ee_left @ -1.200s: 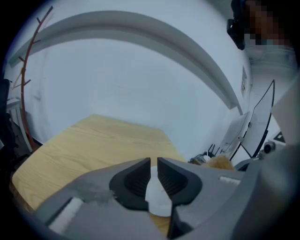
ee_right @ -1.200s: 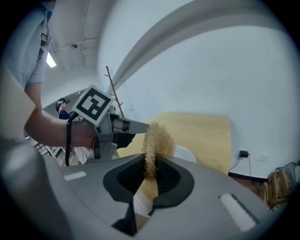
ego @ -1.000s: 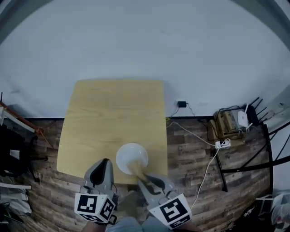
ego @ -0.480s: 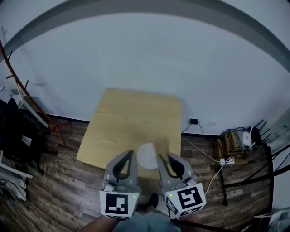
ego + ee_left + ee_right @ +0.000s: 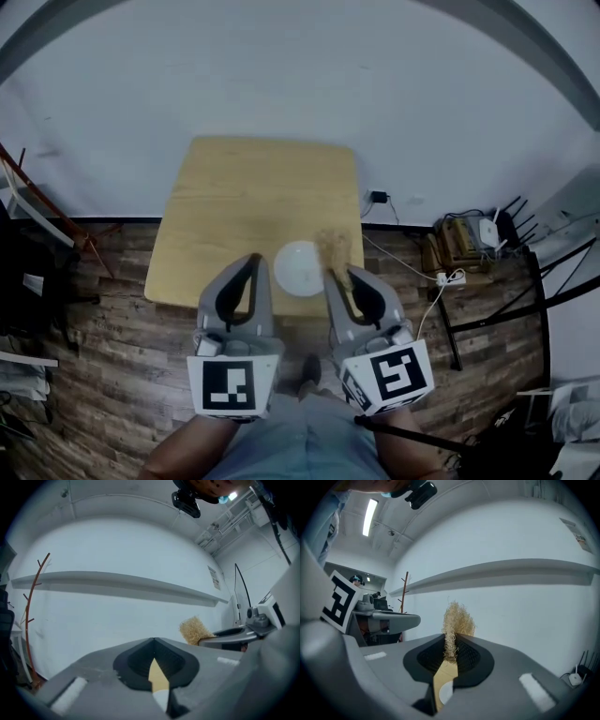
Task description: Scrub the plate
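A round white plate (image 5: 299,267) lies on the light wooden table (image 5: 253,197), close to its near edge. My right gripper (image 5: 336,274) is shut on a straw-coloured fibre scrubber (image 5: 330,248), whose tuft sticks out past the jaw tips (image 5: 457,619), just right of the plate. My left gripper (image 5: 251,264) hovers left of the plate with its jaws shut and nothing between them (image 5: 153,643). In the left gripper view the scrubber (image 5: 194,630) shows at the right. Both grippers are raised and point towards the white wall.
A power strip with white cables (image 5: 455,277) and a wooden crate holding a white device (image 5: 471,244) lie on the plank floor right of the table. A black metal rack (image 5: 553,291) stands further right. A reddish coat stand (image 5: 42,211) leans at the left.
The right gripper has lifted the scrubber off the plate. The left gripper's jaws have shut. Both grippers now sit level, side by side at the table's near edge.
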The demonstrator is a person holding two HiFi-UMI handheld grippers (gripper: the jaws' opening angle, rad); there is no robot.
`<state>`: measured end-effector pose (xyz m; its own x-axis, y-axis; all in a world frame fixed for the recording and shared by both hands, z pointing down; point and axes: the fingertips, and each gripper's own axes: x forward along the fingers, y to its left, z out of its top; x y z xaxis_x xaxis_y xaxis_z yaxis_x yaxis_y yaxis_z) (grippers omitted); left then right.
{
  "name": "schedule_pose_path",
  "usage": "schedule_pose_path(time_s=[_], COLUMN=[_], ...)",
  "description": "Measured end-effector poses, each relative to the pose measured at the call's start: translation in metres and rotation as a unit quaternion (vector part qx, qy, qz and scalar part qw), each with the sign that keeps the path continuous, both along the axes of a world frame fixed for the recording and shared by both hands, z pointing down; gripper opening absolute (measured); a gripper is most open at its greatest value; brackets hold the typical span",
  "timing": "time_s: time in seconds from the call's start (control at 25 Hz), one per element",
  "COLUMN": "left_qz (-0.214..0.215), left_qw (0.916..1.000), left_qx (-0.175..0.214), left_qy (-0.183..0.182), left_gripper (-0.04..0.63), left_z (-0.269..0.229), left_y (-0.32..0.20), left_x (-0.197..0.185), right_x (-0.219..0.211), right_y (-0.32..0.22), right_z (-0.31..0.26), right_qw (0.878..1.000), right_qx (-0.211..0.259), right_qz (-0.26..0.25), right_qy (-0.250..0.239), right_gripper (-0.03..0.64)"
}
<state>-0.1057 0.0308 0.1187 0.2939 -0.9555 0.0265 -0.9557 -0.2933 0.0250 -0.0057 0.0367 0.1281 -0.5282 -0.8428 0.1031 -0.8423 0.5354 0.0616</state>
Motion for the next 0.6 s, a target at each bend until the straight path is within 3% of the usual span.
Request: schedule_pose_path(time_s=[0.6], left_qz=[0.035], left_qw=[0.9993], left_qx=[0.009], left_qy=[-0.008], left_gripper=[0.020], left_z=[-0.005], left_y=[-0.012], left_x=[0.018], right_x=[0.012], right_y=[-0.013], right_z=[-0.006], right_qw=[0.999], right_qx=[0.012], right_qz=[0.028], right_qy=[-0.009], right_gripper=[0.043])
